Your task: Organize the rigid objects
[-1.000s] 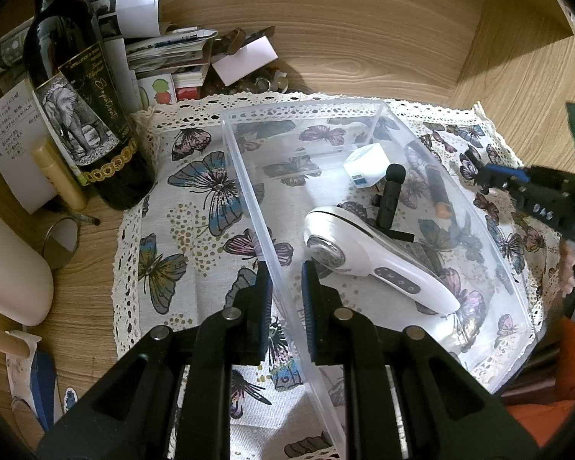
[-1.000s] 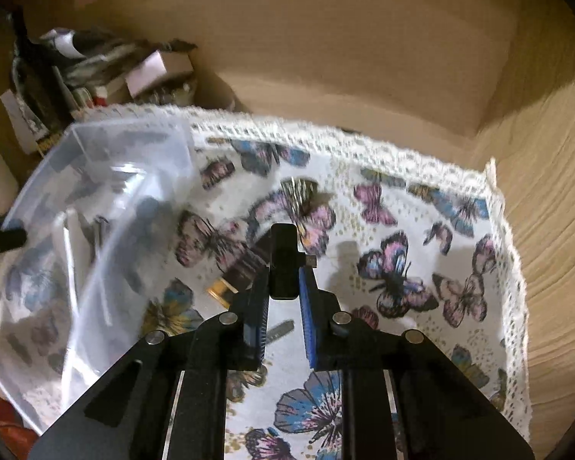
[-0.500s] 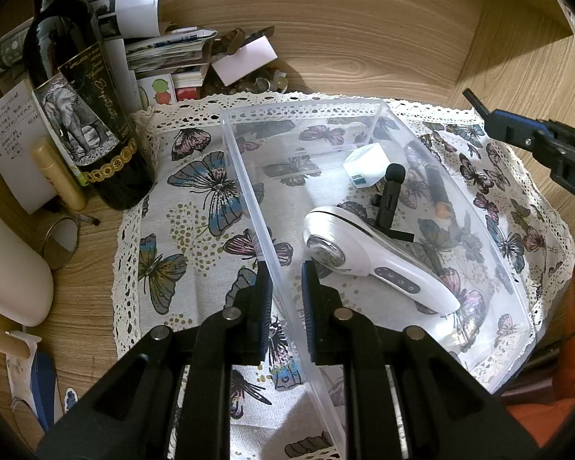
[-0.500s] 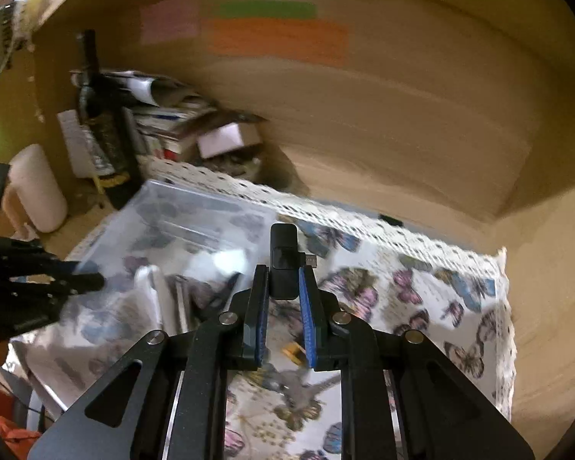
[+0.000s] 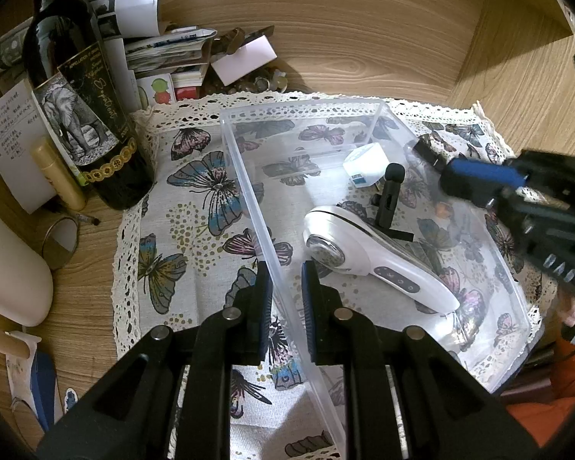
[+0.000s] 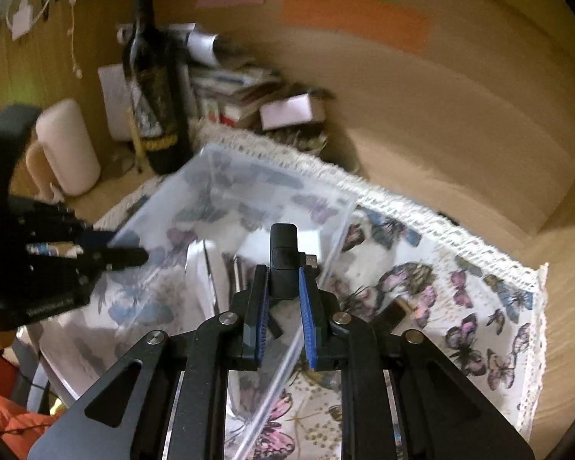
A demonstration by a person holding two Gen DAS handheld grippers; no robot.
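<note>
your left claw [image 5: 285,287] was closed on the near-left wall of the clear bin [image 5: 249,176], one pad outside and one inside, steadying it. your right claw [image 6: 281,280] was closed on a small black dongle [image 6: 283,245] with a metal plug jutting to its right; the dongle hung above the bin's far-right corner, not yet inside.

risk, as judged: the pads gripped only the dongle's lower end, so a knock of its free top or its plug against the bin's rim could have twisted it loose, dropping it onto the butterfly cloth [image 5: 195,207] outside the bin. a hard bump could also have pulled the thin wall out of the left claw's pinch.

room: inside the bin, the white handheld device [image 5: 368,260] filled the middle, with a black mini microphone [image 5: 389,195] and a white cube plug [image 5: 366,163] toward the far end; the bare floor lay mainly at the bin's near-right end. the wine bottle [image 5: 76,107] stood left of the bin, apart from it. a second small black item [image 6: 396,312] lay on the cloth to the right of the bin.
</note>
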